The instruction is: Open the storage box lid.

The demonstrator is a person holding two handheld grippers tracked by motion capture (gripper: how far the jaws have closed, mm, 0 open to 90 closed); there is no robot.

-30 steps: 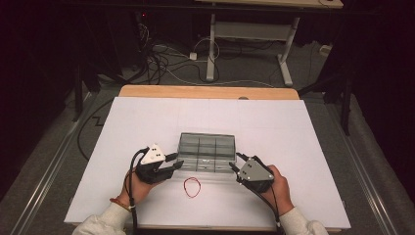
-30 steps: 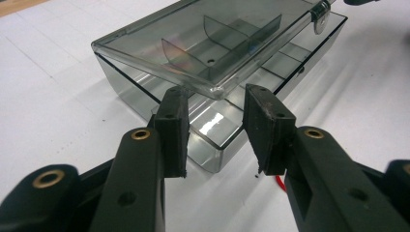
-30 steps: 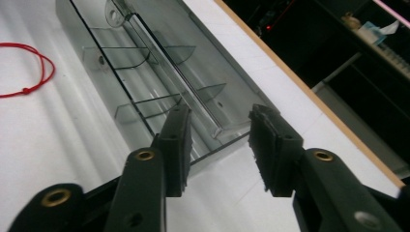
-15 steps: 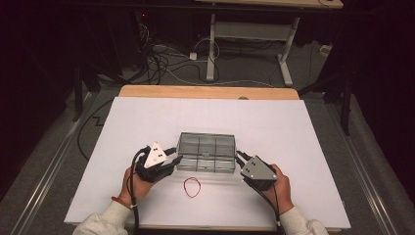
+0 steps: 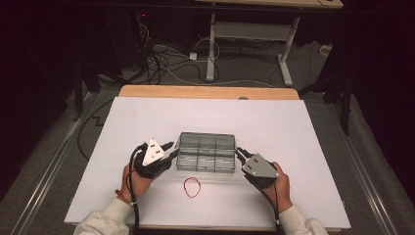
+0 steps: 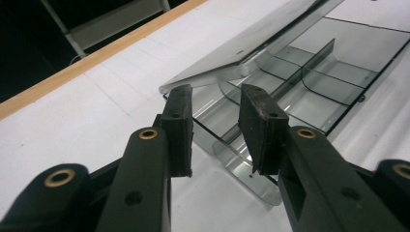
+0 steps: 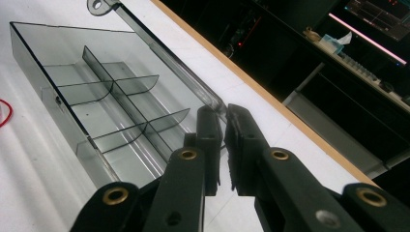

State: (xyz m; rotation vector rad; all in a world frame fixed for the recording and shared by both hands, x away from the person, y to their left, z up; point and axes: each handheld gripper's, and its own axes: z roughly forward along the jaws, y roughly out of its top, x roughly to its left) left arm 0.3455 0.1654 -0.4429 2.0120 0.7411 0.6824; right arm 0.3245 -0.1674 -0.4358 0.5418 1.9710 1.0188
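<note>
1. The right tongs (image 7: 223, 145) have just been closing; they pinch the corner of the lid (image 7: 164, 53) of the clear compartment box (image 5: 206, 152)
2. The left tongs (image 6: 215, 130) have just been narrowing, part open astride the box's near end wall, pads apparently not pressing
3. The box sits mid-counter (image 5: 293, 132), a red rubber band (image 5: 192, 187) just in front
4. Likely light, stiff, slippery, brittle plastic: hold it by edges or corners, gently

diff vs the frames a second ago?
The right gripper has just been closing and now pinches the clear lid's corner edge. The left gripper closed slightly; its jaws straddle the compartment box's end wall with gaps still visible. Both hands, the box and the red rubber band stayed put.
</note>
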